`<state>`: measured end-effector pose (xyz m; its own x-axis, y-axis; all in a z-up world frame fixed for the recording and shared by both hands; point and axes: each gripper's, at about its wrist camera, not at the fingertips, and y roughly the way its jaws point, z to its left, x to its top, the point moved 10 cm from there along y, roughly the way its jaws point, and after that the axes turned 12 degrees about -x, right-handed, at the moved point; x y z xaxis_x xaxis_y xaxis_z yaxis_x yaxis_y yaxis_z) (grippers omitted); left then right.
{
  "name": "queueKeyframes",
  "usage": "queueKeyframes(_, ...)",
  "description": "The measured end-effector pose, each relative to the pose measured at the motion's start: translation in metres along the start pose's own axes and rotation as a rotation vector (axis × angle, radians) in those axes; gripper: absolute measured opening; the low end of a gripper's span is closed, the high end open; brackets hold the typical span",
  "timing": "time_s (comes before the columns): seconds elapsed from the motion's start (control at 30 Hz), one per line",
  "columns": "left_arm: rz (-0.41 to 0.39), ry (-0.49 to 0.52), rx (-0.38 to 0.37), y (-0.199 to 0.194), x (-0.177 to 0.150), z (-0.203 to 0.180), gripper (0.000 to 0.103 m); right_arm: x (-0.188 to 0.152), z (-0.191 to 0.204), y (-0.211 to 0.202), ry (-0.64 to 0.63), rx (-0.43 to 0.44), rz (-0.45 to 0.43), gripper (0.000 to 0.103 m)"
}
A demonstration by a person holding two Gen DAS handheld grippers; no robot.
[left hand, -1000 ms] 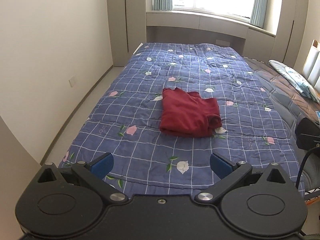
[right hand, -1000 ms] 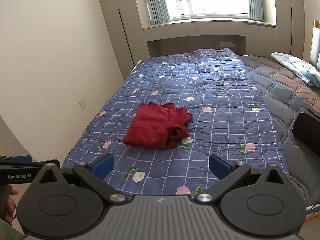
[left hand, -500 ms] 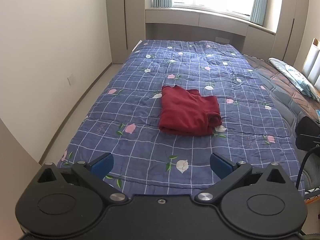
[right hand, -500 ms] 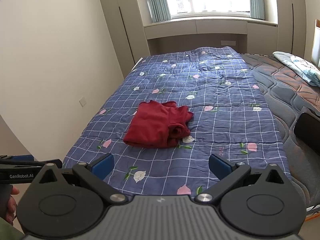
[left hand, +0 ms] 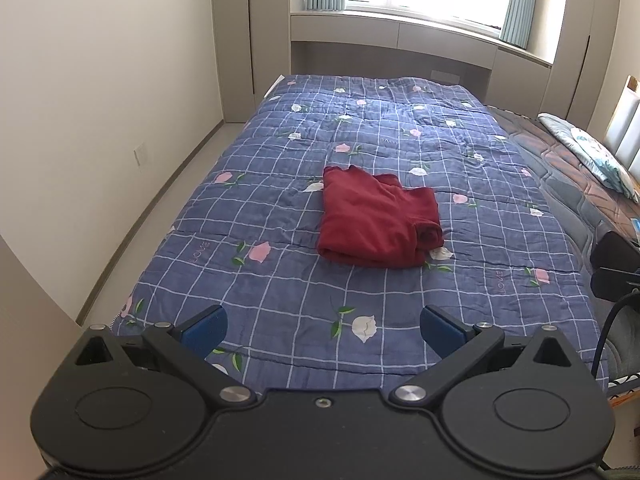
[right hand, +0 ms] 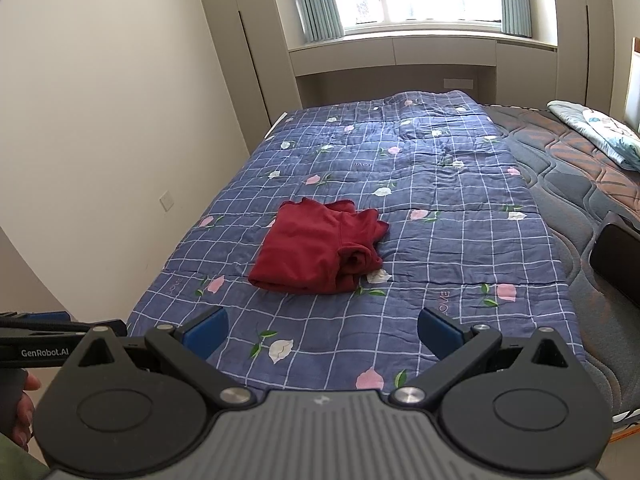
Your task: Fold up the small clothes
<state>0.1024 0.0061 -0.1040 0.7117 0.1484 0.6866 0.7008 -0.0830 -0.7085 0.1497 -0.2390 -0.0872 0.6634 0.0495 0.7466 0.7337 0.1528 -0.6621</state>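
A dark red garment (left hand: 376,220) (right hand: 320,250) lies folded into a rough rectangle on the blue checked quilt (left hand: 280,292) (right hand: 460,240), with a rolled bit at its near right corner. My left gripper (left hand: 323,330) hangs open above the quilt's near edge, well short of the garment, with nothing between its blue pads. My right gripper (right hand: 322,332) is open too, also back from the garment and empty. The left gripper's body shows at the left edge of the right wrist view, with a hand (right hand: 22,408) below it.
The bed fills the room between a cream wall (left hand: 80,120) on the left and a bare quilted mattress (right hand: 592,184) with a floral pillow (left hand: 592,152) on the right. A black object (left hand: 616,268) sits at the right bedside. Cupboards and a window stand at the far end.
Both views have tilted slightly, so the garment sits a little lower in frame. Both grippers stay open and empty. The garment has not moved on the quilt.
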Motion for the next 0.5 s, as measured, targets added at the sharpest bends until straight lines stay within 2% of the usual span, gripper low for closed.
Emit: queueKeyframes(0.5,0.005,-0.006,0.003,0.0014,-0.0040,-0.0074,0.102,0.0001,-0.0027,-0.0005,0.002,0.007,0.000,0.103)
